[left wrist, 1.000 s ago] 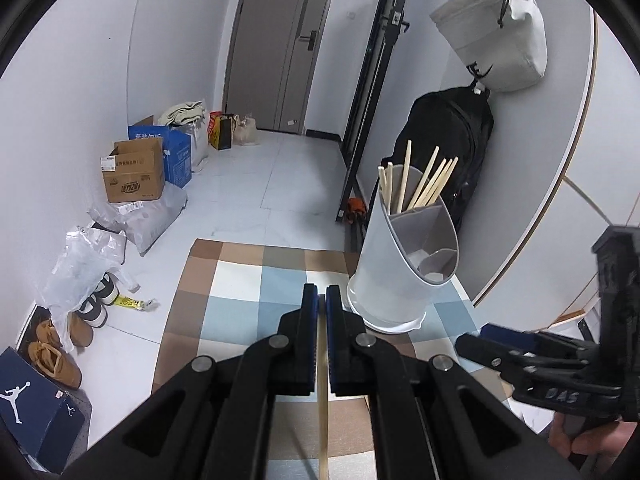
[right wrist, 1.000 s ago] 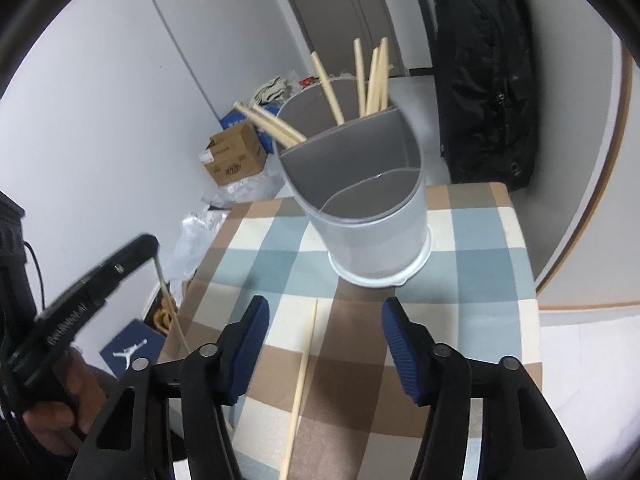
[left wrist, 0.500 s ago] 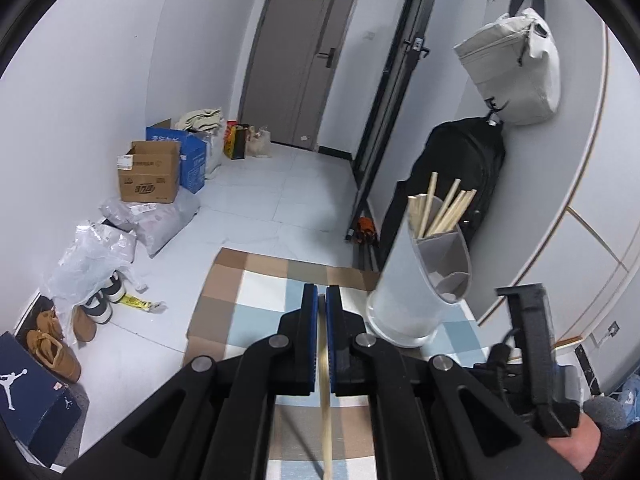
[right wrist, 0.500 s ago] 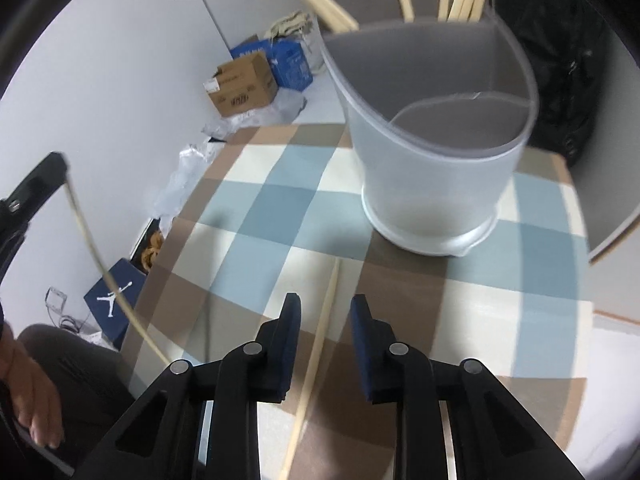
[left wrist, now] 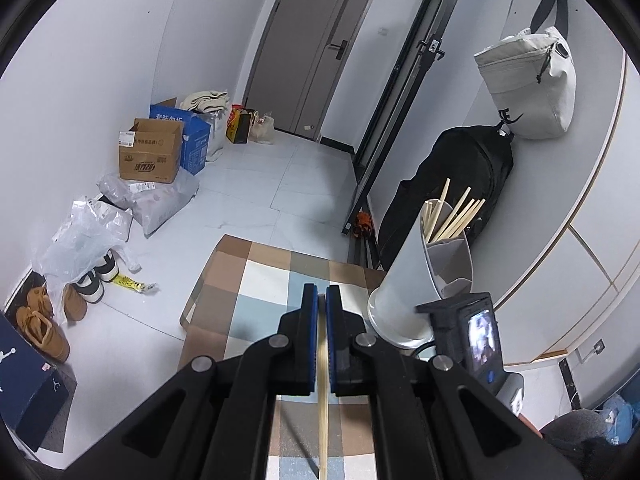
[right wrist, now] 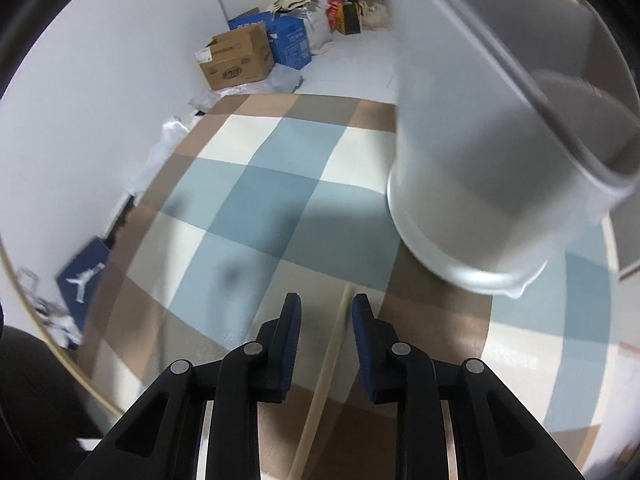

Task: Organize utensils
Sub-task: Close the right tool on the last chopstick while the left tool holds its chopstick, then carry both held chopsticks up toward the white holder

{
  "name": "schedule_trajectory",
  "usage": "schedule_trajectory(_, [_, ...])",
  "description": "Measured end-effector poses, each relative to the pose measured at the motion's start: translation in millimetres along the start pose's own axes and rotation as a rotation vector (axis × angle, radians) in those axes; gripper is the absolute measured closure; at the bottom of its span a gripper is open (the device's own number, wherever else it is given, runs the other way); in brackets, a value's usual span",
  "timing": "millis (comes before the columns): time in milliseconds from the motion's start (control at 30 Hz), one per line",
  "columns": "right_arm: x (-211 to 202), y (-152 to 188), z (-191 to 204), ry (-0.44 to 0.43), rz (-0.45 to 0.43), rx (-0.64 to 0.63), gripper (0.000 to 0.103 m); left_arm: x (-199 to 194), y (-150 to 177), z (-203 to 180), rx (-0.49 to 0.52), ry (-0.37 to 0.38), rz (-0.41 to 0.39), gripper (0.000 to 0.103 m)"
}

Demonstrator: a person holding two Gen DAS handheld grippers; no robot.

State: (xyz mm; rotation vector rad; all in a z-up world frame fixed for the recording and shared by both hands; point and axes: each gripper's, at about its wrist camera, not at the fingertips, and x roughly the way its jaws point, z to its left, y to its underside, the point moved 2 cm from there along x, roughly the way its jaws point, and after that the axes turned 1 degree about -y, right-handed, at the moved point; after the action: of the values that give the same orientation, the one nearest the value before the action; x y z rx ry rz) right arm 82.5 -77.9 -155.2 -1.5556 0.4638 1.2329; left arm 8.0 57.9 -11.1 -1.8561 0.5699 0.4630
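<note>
Left wrist view, held chopstick [left wrist: 322, 396]: we saw it clamped between the closed left gripper [left wrist: 322, 300].
Loose chopstick [right wrist: 332, 356]: lay on the checked cloth [right wrist: 256, 184], between the right gripper [right wrist: 326, 308]'s parted jaws, untouched.
Holder [left wrist: 434, 268]: grey, divided; back compartment held chopsticks [left wrist: 456, 216].
Writing: shoebox [right wrist: 82, 276] bore a Jumpman logo.

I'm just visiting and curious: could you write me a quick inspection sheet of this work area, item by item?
Surface: checked tablecloth in brown, blue and cream.
Job's things: white utensil holder with chopsticks standing in it; one loose chopstick lying on the cloth.
Clutter: nothing seen on the cloth.
Grippers: left gripper shut on a chopstick; right gripper has just been closing, straddling the loose chopstick, pads clear.
Cables: nothing seen.
Surroundings: cardboard boxes, shoes, black backpack, grey door.
</note>
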Motion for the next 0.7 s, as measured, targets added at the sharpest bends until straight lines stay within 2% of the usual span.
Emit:
schedule_trajectory(100, [0, 2, 5, 0.048, -0.016, -0.023, 0.082, -3, -2, 3, -0.019, 0.006, -0.008, 0.103])
schedule_trajectory(167, [0, 4, 5, 0.089, -0.03, -0.031, 0.097, -6, -4, 4, -0.017, -0.006, -0.027, 0.103])
schedule_trajectory(333, [-4, 5, 5, 0.114, -0.051, -0.053, 0.099, -5, -4, 3, -0.021, 0.0, -0.026, 0.103])
schedule_trajectory(433, [-19, 2, 4, 0.096, -0.093, -0.049, 0.099, -4, -5, 3, -0.026, 0.0, -0.024, 0.103])
schedule_trajectory(700, [-88, -4, -6, 0.02, -0.262, -0.007, 0.099, -3, -6, 1, -0.047, 0.01, -0.017, 0.103])
